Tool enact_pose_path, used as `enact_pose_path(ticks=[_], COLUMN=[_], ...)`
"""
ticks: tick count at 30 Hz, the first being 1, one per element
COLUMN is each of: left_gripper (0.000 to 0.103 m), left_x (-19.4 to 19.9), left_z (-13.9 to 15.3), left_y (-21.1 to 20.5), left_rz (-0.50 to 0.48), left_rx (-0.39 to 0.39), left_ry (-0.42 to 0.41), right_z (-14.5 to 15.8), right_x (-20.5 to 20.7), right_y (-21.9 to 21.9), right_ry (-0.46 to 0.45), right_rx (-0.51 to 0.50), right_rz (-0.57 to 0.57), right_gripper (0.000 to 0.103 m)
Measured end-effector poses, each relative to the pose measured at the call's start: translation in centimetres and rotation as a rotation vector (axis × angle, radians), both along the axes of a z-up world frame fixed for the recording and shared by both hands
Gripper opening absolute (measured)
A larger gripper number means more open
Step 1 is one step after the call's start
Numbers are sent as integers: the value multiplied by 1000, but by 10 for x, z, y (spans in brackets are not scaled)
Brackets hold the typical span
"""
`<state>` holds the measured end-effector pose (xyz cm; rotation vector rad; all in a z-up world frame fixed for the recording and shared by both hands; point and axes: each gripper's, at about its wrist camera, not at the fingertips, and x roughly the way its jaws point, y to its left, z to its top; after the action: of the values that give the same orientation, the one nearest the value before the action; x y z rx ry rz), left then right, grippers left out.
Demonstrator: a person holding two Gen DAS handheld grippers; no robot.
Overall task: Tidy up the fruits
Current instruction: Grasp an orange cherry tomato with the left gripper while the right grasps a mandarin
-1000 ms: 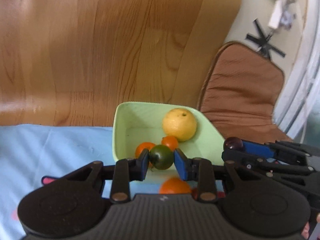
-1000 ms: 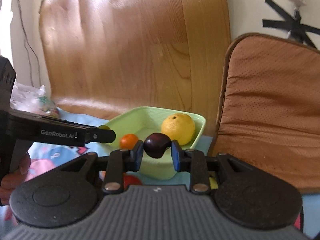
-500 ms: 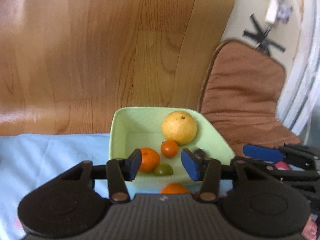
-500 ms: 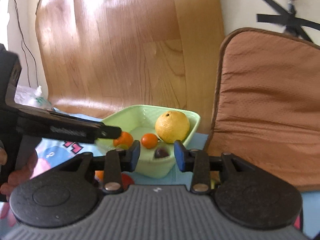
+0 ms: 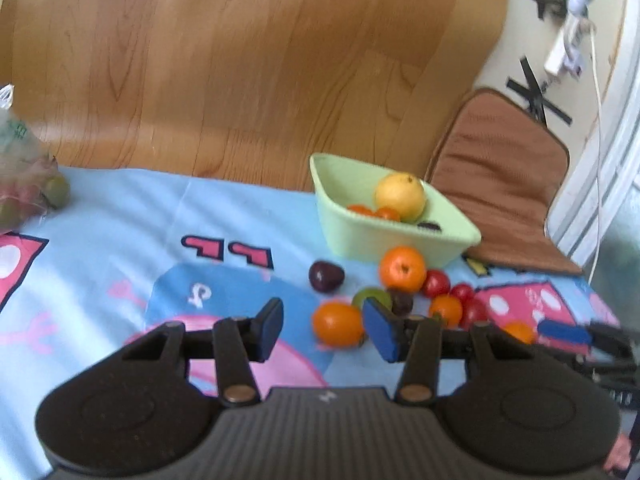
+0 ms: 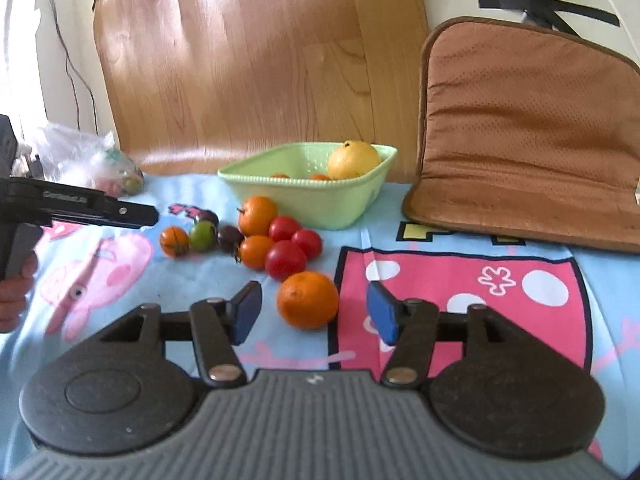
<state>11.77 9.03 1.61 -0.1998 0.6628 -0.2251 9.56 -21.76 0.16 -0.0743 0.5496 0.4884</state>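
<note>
Fruits lie loose on the pale blue cartoon-print cloth in front of the pale green plastic basket, which holds a large yellow citrus and a few small fruits mostly hidden behind its wall. At the left of the right wrist view, a person's hand grips the handle of the left gripper, whose black arm reaches in level above the cloth, its tip above the leftmost small fruits. In its own view this gripper tilts down toward the cloth, its blue pads partly apart with nothing clamped; a small orange fruit sits on the cloth beyond the gap, nearer the right pad, and a dark plum-coloured fruit lies farther off. That view is blurred, so the small fruits behind the right pad are hard to tell apart. The right gripper also tilts down, its jaws opening, the pads touching nothing. A round orange mandarin rests on the cloth in line with the gap, just past the pads. Beyond it sits the cluster of red tomatoes, orange fruits, a green one and dark ones. To the right a brown padded cushion leans behind the cloth.
</note>
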Motion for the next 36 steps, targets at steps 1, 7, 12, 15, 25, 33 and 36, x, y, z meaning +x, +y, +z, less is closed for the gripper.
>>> enact_pose_path(ticks=[1,7,12,15,25,33,36], left_gripper=[46,44,35,35,36,41,45], left_x=[0,13,1,-21,-94,-102,-102], left_z=[-2,-19,-18,-12,-16,-24,-24], left_y=[-4,-29,-30,-29,-61,-69,-70], left_rz=[-10,-37,-52,-72,-206,-163,-154], left_rx=[15,107,113,78,56,129,137], left_ry=[-1,6,-3,-9,-35,-51,-51], right_z=[0,-8,-11,-8,-6,-17,-17], right_x=[1,13,10,-5,-76,-84,-87], right_y=[1,9,17,20,37,37,39], right_ry=[1,65,52,33,6,6,-4], right_rx=[-9,-44,-85,-77,-79,-86,-101], right_rz=[0,3,8,26,130,115,112], right_gripper=[60,60,39,39,39,42,45])
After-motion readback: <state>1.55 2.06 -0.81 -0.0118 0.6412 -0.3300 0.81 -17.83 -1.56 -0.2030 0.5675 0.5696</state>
